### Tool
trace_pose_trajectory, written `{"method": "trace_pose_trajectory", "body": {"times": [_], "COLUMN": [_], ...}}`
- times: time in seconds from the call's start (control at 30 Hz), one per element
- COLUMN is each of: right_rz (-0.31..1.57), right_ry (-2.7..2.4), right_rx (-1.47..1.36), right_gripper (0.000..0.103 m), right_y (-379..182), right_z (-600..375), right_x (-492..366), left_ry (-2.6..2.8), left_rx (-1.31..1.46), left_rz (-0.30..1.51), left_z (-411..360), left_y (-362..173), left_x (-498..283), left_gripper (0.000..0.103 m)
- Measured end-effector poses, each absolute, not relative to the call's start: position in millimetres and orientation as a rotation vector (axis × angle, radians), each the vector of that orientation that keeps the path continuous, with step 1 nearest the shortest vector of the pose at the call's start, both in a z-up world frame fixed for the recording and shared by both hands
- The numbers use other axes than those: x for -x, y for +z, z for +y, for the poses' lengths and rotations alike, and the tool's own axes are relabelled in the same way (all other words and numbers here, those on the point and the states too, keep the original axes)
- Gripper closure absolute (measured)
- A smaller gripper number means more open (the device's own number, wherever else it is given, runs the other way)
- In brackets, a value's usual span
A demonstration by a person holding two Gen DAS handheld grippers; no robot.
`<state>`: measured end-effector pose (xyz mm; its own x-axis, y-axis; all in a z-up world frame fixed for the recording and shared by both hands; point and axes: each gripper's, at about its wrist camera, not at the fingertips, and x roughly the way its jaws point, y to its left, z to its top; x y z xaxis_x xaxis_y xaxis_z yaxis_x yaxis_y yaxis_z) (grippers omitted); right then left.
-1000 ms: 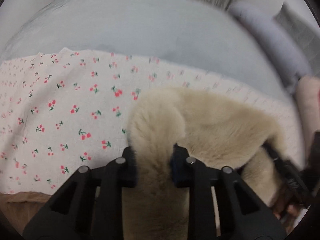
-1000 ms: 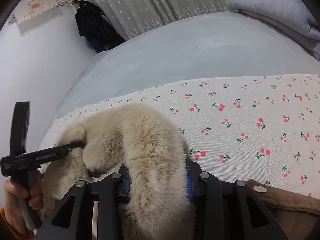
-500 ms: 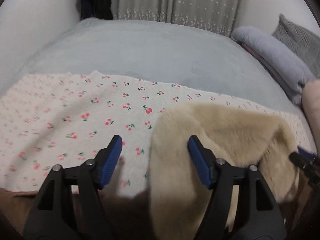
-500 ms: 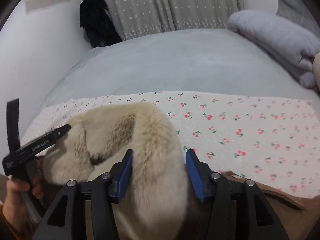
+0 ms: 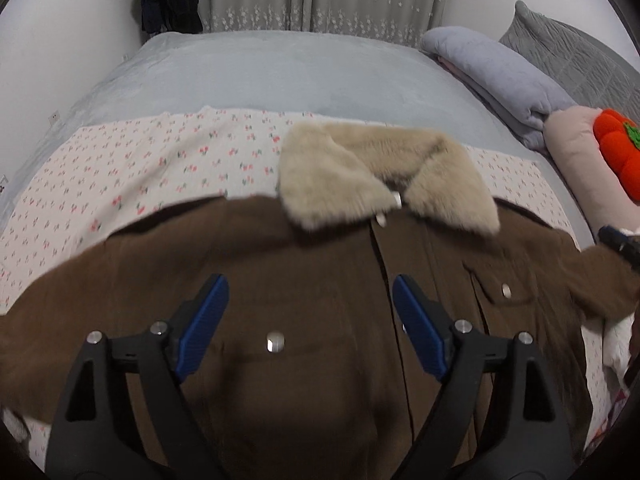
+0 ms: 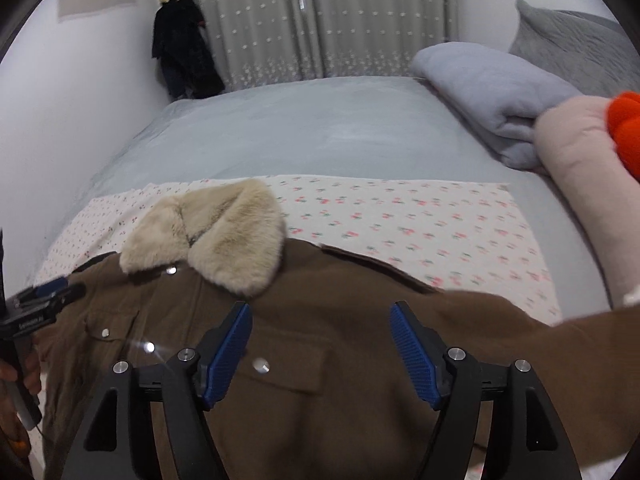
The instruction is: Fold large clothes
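Both wrist views look forward and down from close above the coat [image 5: 320,300], toward the curtain [image 6: 320,20]; both share the fur collar [image 6: 208,236].

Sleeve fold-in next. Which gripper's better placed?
Probably right. The right gripper, fingers open, hovers beside the outstretched brown sleeve. The left gripper, also open, sits over the brown fabric jacket chest, farther from its sleeve.
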<state>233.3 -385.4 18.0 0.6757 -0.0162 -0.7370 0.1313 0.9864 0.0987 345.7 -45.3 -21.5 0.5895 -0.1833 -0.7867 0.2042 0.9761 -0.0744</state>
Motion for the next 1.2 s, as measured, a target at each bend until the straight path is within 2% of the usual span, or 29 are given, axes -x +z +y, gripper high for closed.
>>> {"method": "trace_pose_trajectory", "body": {"times": [0.1, 0.5, 0.77, 0.97, 1.0, 1.07, 1.13, 1.2], "right_rz": [0.805, 0.764, 0.773, 0.810, 0.813, 0.825, 0.816, 0.763], "right_ry": [-0.153, -0.493, -0.702, -0.749, -0.750, -0.751, -0.725, -0.690], "right_rx": [-0.155, -0.287, -0.450, -0.398, -0.384, -0.355, -0.322, -0.351], "right_gripper": [0.023, 0.021, 0.021, 0.023, 0.029, 0.047, 0.094, 0.097], "right_y": [35, 59, 34, 13, 10, 7, 13, 27], "right_z": [-419, -567, -645, -664, -665, -665, -662, -663], "right_x": [-193, -59, -15, -21, -25, -33, -37, -34], "left_ry": [-0.234, -0.304, -0.312, -0.333, -0.343, -0.376, -0.421, -0.482], "left_rx": [-0.046, -0.029, -0.026, -0.031, -0.034, -0.037, -0.032, -0.030], "left_rz": [0.942, 1.002, 1.068, 1.079, 1.076, 1.069, 1.062, 1.057], "left_z": [-44, -54, -66, -86, -92, -107, -125, -149], "left_y": [-22, -52, -77, -82, -82, -80, -77, -73], "left_x": [-318, -220, -204, -199, -197, -193, -188, -183], "left_gripper": [0.018, 0.014, 0.014, 0.014, 0.014, 0.014, 0.014, 0.014]}}
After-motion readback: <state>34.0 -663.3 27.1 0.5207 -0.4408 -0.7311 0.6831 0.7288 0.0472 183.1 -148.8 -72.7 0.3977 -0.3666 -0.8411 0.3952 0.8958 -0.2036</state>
